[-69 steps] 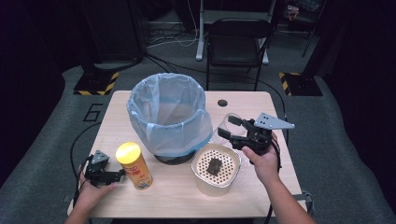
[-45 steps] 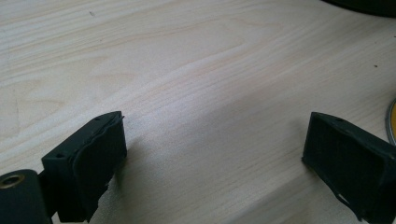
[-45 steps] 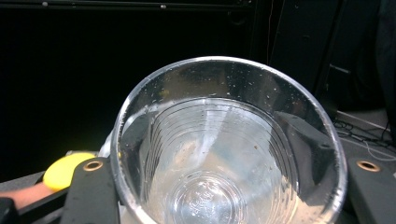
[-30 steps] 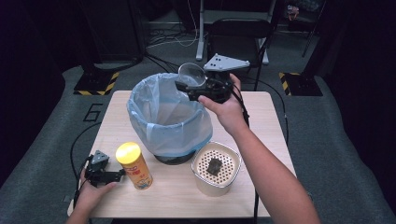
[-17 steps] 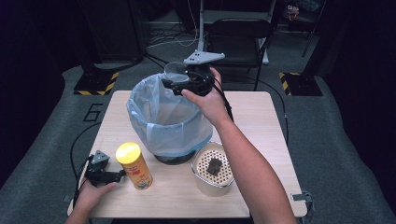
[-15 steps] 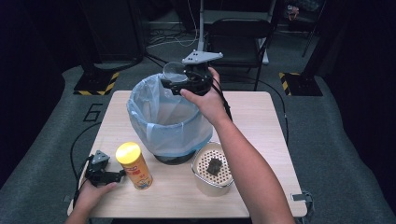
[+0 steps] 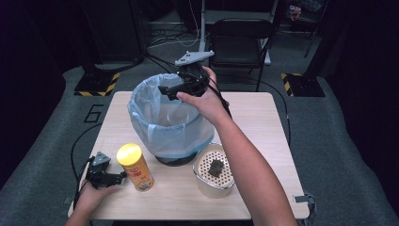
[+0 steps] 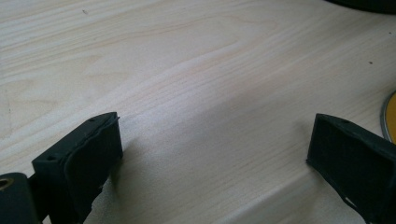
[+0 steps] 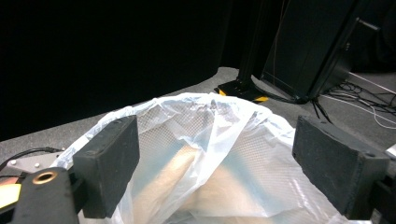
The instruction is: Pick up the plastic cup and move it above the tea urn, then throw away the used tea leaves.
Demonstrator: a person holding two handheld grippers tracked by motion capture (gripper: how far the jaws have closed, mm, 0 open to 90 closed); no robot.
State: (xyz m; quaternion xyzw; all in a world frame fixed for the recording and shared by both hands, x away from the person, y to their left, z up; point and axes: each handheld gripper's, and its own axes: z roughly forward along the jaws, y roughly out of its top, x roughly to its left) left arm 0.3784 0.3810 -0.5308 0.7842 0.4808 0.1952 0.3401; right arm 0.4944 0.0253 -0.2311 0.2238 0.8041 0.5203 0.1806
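Two black jaws of the right gripper [image 7: 165, 90] have just been opening and now stand wide with nothing between them, poised over the far rim of the lined bin [image 7: 141, 117] (its mouth is unobstructed). Near the table's [image 7: 263, 122] front left corner the left gripper [image 7: 123, 174] rests open on bare wood, just beside the yellow-lidded can [image 7: 135, 166]. Right of the bin's base, near the front edge, sits a white perforated container [image 7: 212, 175], with open tabletop beyond it.

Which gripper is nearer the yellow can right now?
Left. The left gripper rests on the table just beside the yellow can, jaws open. The right gripper is across the table, over the bag-lined bin's far rim, jaws open.
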